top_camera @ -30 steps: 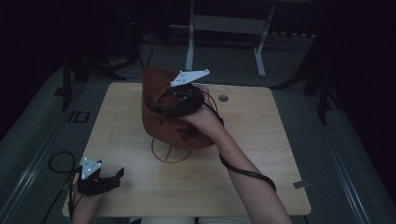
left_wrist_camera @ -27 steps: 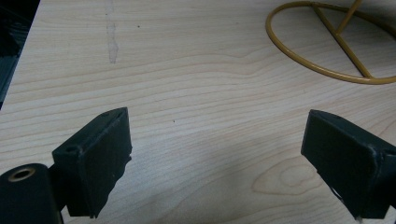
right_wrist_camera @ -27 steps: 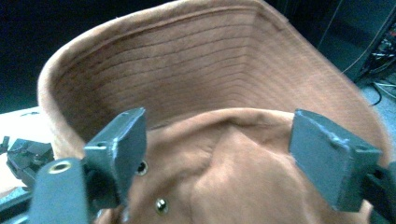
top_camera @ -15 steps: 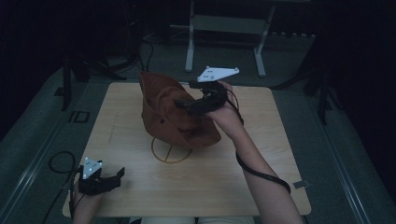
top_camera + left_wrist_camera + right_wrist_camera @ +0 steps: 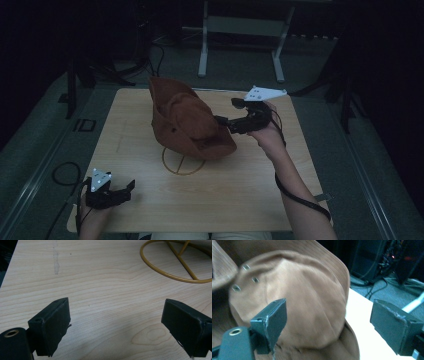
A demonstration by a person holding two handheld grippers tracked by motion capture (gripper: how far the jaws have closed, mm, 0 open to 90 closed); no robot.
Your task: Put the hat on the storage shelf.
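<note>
A brown brimmed hat [image 5: 187, 122] sits tilted on a gold wire stand [image 5: 175, 167] in the middle of the wooden table [image 5: 250, 200]. My right gripper [image 5: 227, 111] hovers just right of the hat, pointing at it. Its jaws have just been opening and now stand open with nothing between them. In the right gripper view the hat's crown [image 5: 299, 295] lies just beyond the open right gripper [image 5: 328, 325]. My left gripper [image 5: 127, 190] rests open near the table's front left corner. In its own view the left gripper [image 5: 116, 325] stands over bare wood, with the stand's ring [image 5: 175, 262] ahead.
A grey metal frame [image 5: 240, 30] stands on the floor behind the table. A cable [image 5: 60, 175] loops on the floor at the left. Bare tabletop lies in front of the hat and to its right.
My right gripper has drawn away from the hat's crown to the right and let go of it. The hat stays on the stand. The left gripper has not moved.
</note>
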